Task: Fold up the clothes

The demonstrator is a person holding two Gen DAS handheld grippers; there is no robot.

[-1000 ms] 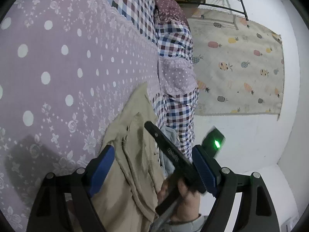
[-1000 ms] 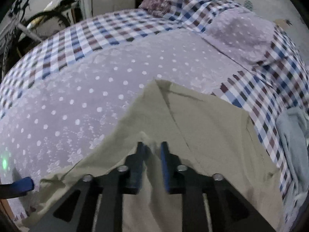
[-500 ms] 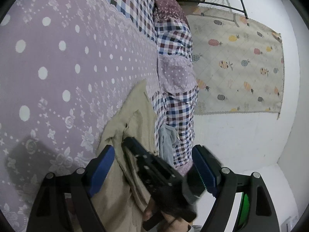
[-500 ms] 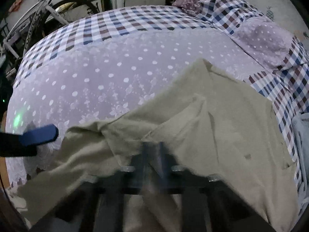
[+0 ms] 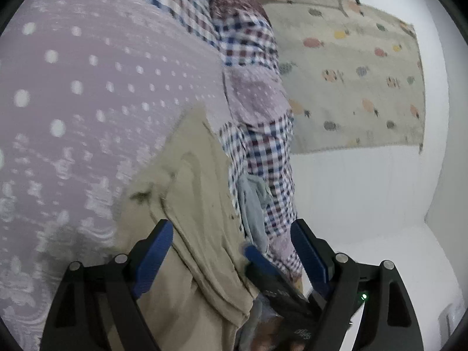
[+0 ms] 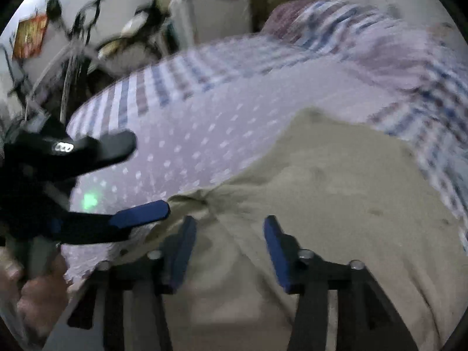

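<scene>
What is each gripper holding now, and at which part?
Nothing. The left gripper and right gripper are both open above the khaki garment, gripping no part.

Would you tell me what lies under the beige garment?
The beige garment rests on the purple dotted bedcover, with checked bedding beside it. Whatever is directly beneath the cloth is covered.
</scene>
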